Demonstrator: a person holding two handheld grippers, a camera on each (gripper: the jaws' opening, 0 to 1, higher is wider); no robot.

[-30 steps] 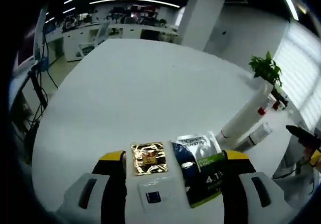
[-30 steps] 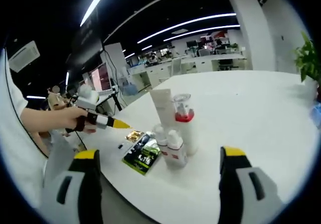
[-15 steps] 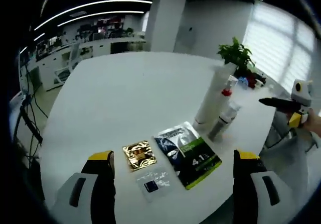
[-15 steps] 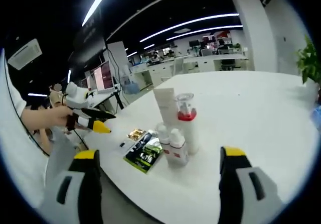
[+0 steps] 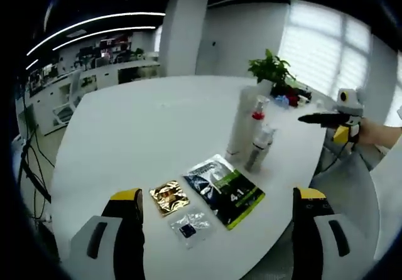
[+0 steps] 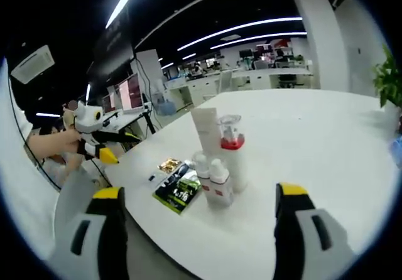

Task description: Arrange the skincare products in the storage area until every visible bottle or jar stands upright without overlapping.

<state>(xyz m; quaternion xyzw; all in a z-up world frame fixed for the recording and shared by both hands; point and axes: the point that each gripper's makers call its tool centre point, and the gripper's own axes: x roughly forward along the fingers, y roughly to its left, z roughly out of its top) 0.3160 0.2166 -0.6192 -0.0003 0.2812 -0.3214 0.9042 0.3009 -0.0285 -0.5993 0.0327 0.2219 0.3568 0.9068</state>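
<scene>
On the white table (image 5: 144,123) a tall white tube (image 5: 239,122), a pump bottle with a red collar (image 5: 257,118) and a small bottle (image 5: 258,148) stand upright in a tight cluster. In the right gripper view the same cluster shows the tube (image 6: 204,131), the pump bottle (image 6: 233,156) and two small bottles (image 6: 219,183). A dark green sachet (image 5: 224,189), a gold sachet (image 5: 168,197) and a clear packet (image 5: 188,224) lie flat. My left gripper (image 5: 218,195) is open above the near table edge. My right gripper (image 6: 201,192) is open, short of the cluster.
A potted plant (image 5: 270,70) stands at the far table edge with small items beside it. A hand holds the right gripper (image 5: 326,120) off the table's right side. The left gripper (image 6: 100,148) hangs off the table's left corner. Desks and monitors fill the background.
The left gripper has drawn back from the sachets and turned, so the bottles and the right gripper sit further inside its view. The right gripper has hardly moved.
</scene>
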